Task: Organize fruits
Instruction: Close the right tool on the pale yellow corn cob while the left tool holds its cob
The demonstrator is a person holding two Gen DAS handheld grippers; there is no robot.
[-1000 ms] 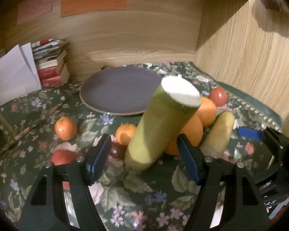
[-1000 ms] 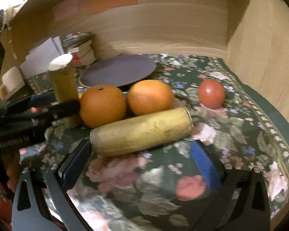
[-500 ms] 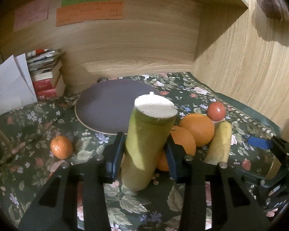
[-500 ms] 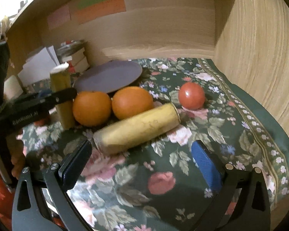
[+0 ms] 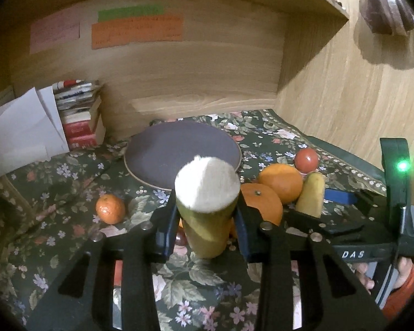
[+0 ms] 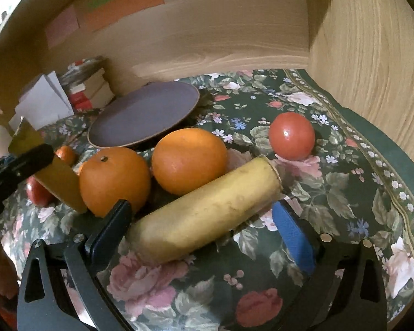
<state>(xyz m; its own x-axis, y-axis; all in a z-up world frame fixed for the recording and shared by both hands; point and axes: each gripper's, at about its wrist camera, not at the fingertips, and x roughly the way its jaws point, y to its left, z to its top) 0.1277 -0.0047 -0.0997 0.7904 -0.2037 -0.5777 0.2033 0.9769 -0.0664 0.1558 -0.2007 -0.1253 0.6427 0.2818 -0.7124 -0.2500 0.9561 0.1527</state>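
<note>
My left gripper [image 5: 204, 229] is shut on an upright yellow-green banana piece [image 5: 207, 209] with a white cut top, held above the floral cloth; it also shows in the right wrist view [image 6: 55, 176]. My right gripper [image 6: 204, 229] is open, its jaws on either side of a lying yellow banana piece [image 6: 207, 212]. Two large oranges [image 6: 114, 179] [image 6: 189, 160] lie just behind it, and a red tomato [image 6: 291, 135] to the right. A dark round plate [image 5: 182, 151] lies at the back. A small mandarin [image 5: 110, 209] lies at the left.
Stacked books [image 5: 78, 115] and white papers [image 5: 19, 132] stand at the back left. Wooden walls [image 5: 358, 96] close in the back and right. A red fruit [image 6: 37, 191] lies at the left behind the left gripper.
My left gripper closed on the upright banana piece and lifted it. My right gripper moved forward, so the lying banana piece now sits between its open jaws.
</note>
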